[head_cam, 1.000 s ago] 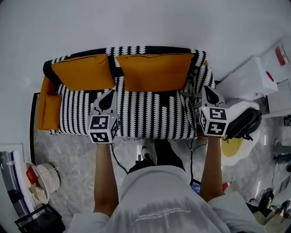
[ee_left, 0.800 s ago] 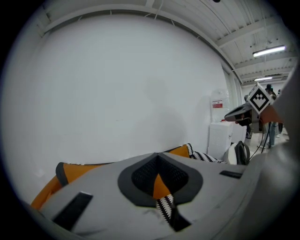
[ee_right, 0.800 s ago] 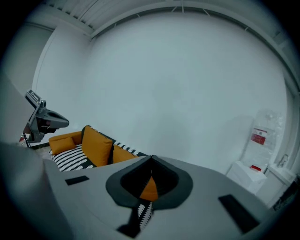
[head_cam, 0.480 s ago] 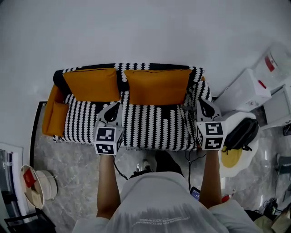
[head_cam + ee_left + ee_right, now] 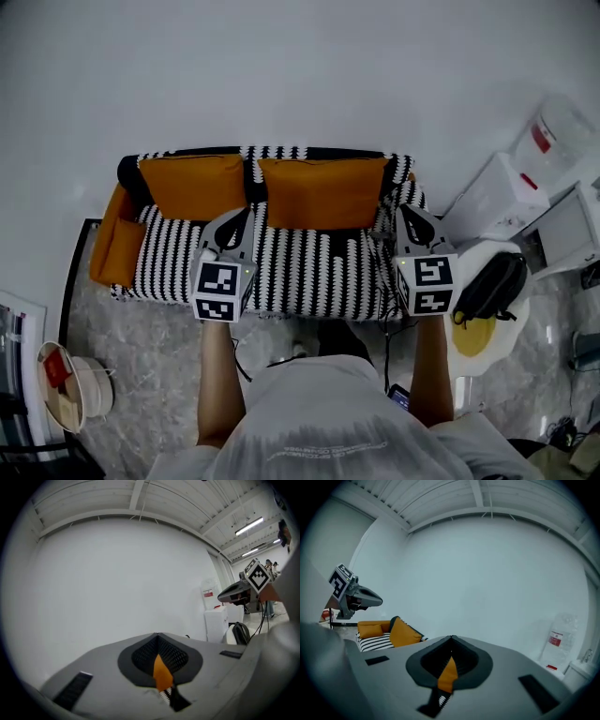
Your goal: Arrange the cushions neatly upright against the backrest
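The 2 big orange cushions already stand upright against the backrest (image 5: 272, 152). The left cushion (image 5: 192, 185) and the right cushion (image 5: 322, 192) sit side by side, nearly touching at the middle of the striped sofa (image 5: 300, 267). A 3rd, smaller cushion (image 5: 117, 248) sits at the sofa's left end, against the armrest, not the backrest. From here I can't tell whether it stands or slumps.

The person stands at the sofa's front edge with both tools held out over the seat. The left gripper (image 5: 246, 214) points at the seat just below the gap between the 2 big cushions. Its jaws are pressed together with nothing between them; in the left gripper view only a sliver of orange and stripe shows beyond the closed tips. The right gripper (image 5: 401, 211) hangs near the sofa's right armrest, likewise closed and empty. Neither tool touches a cushion.

To my eye the main step is done, and this looks like a check of the result. If anything is left, it is the small cushion. That would call for swinging the left gripper toward the left end, opening its jaws, pinching the cushion's top edge, then standing it against the backrest beside the left cushion.

Off to the right, a black bag (image 5: 492, 286) sits well clear of the sofa.
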`<act>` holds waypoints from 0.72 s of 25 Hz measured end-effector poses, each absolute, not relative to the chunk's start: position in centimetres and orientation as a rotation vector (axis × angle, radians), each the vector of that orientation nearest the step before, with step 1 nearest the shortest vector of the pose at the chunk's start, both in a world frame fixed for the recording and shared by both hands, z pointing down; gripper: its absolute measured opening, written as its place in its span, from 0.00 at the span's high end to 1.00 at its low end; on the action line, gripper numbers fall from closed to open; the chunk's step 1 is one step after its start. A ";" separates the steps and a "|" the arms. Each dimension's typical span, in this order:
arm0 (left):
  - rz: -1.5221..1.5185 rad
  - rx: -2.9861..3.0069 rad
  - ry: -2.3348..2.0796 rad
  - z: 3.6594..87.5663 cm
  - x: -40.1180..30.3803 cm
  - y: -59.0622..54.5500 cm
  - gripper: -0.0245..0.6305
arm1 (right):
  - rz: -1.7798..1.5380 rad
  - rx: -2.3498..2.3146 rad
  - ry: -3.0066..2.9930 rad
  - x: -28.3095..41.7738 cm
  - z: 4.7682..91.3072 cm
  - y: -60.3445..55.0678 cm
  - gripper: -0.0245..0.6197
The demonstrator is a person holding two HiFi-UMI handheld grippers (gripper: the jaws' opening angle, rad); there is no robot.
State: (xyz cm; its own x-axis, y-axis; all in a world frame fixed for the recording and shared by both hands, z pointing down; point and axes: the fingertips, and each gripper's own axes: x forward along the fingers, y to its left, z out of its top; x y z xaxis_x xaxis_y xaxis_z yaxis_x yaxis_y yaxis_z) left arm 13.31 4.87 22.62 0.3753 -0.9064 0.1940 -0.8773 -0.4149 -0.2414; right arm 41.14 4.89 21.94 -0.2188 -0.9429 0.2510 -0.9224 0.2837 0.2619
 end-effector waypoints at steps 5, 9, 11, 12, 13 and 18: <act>-0.394 -2.511 1.633 20.3 13.4 5.9 0.95 | -0.102 1.689 -2.215 40.7 20.8 6.1 0.96; -0.371 -2.502 1.627 19.5 13.7 6.5 0.95 | -0.101 1.674 -2.224 40.5 20.5 6.7 0.96; -0.356 -2.499 1.627 19.2 13.7 6.5 0.95 | -0.104 1.662 -2.229 40.2 20.5 6.8 0.96; -0.348 -2.499 1.626 19.1 13.7 6.5 0.95 | -0.105 1.654 -2.232 40.1 20.5 6.8 0.96; -0.343 -2.499 1.625 19.0 13.8 6.5 0.95 | -0.105 1.647 -2.234 40.0 20.5 6.7 0.96; -0.343 -2.493 1.634 19.3 13.9 6.5 0.95 | -0.092 1.623 -2.247 39.7 21.2 6.5 0.96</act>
